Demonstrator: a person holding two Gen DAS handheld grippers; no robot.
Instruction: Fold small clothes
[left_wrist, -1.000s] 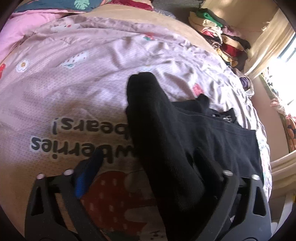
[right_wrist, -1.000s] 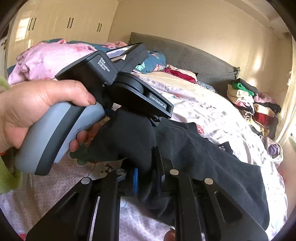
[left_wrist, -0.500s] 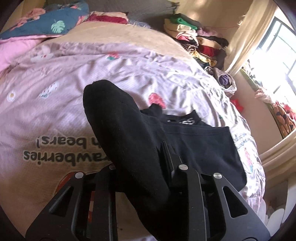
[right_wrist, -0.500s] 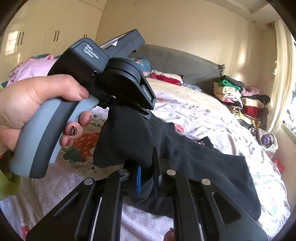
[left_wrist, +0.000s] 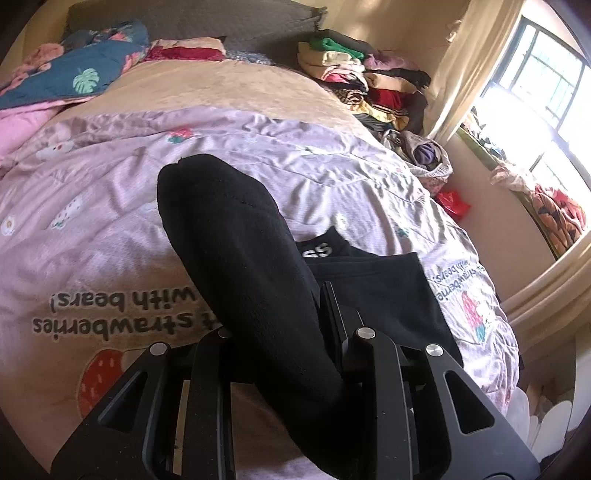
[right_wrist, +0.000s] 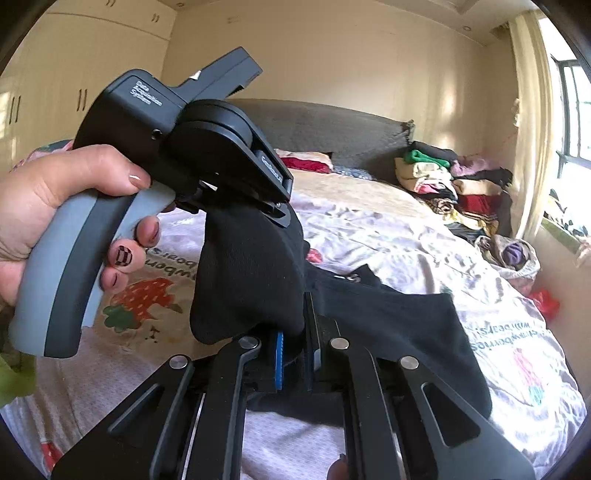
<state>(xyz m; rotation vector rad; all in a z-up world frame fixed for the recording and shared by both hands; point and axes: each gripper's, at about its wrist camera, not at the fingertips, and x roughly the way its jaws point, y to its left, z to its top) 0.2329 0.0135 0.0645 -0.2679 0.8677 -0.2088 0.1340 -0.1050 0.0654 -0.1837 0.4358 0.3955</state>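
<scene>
A black sock (left_wrist: 236, 251) is clamped in my left gripper (left_wrist: 280, 332), its toe sticking up and forward over the bed. In the right wrist view the same sock (right_wrist: 251, 280) hangs between both tools: my right gripper (right_wrist: 295, 350) is shut on its lower end, and the left gripper's body (right_wrist: 207, 147), held by a hand, grips the upper end. A flat black garment (left_wrist: 380, 295) lies on the pink bedspread (left_wrist: 110, 229) just beyond; it also shows in the right wrist view (right_wrist: 399, 332).
A pile of folded clothes (left_wrist: 369, 85) sits at the bed's far right by the curtain. Pillows and a blue quilt (left_wrist: 74, 77) lie at the head. A loose bundle of cloth (left_wrist: 424, 155) rests near the right edge.
My left gripper has closed onto the sock. Both grippers have lifted it higher and tilted up, so more of the room shows.
</scene>
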